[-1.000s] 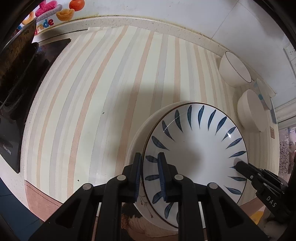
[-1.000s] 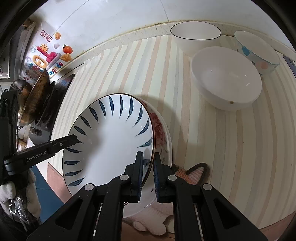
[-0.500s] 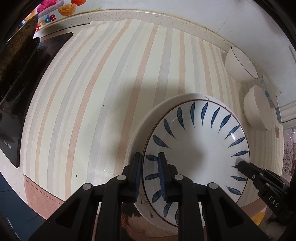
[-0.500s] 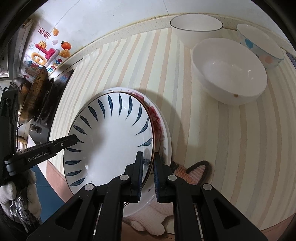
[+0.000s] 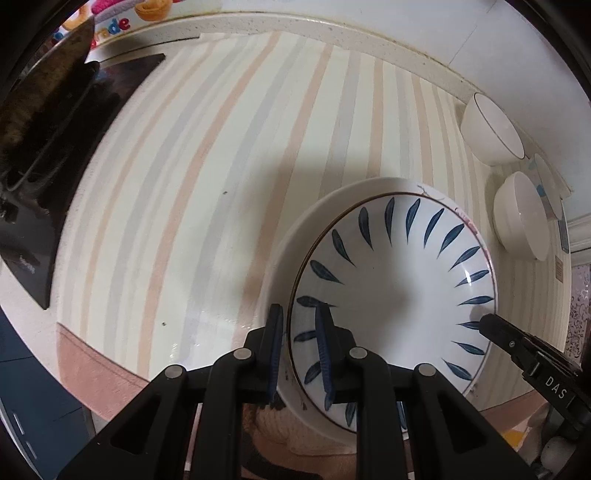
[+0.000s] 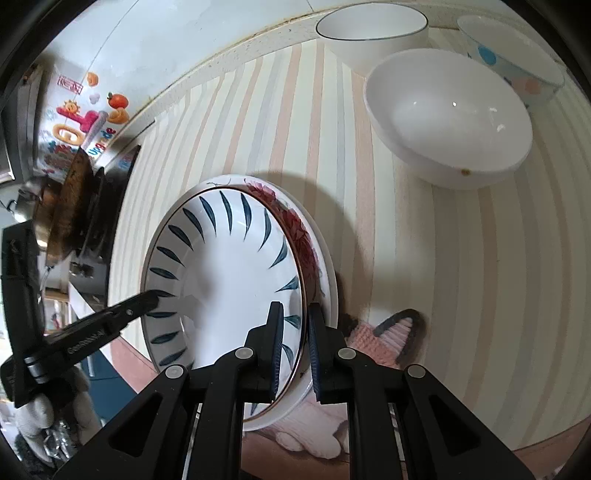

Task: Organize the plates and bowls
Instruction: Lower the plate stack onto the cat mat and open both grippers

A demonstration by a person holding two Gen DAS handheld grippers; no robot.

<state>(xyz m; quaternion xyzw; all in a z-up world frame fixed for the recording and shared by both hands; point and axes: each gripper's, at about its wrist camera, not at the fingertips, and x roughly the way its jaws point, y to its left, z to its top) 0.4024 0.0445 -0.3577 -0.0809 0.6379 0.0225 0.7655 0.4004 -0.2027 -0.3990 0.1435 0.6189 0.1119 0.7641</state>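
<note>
The blue leaf plate (image 5: 395,291) sits on top of a bigger plate with red flowers (image 6: 295,225), on the striped bench (image 5: 184,177). The left gripper (image 5: 298,354) has its jaws pinched on the near rim of the blue leaf plate. The right gripper (image 6: 293,347) has its jaws pinched on the other side of the same rim. Three bowls stand at the back: a big white bowl (image 6: 448,118), a tall white bowl (image 6: 369,33) and a spotted bowl (image 6: 517,62).
</note>
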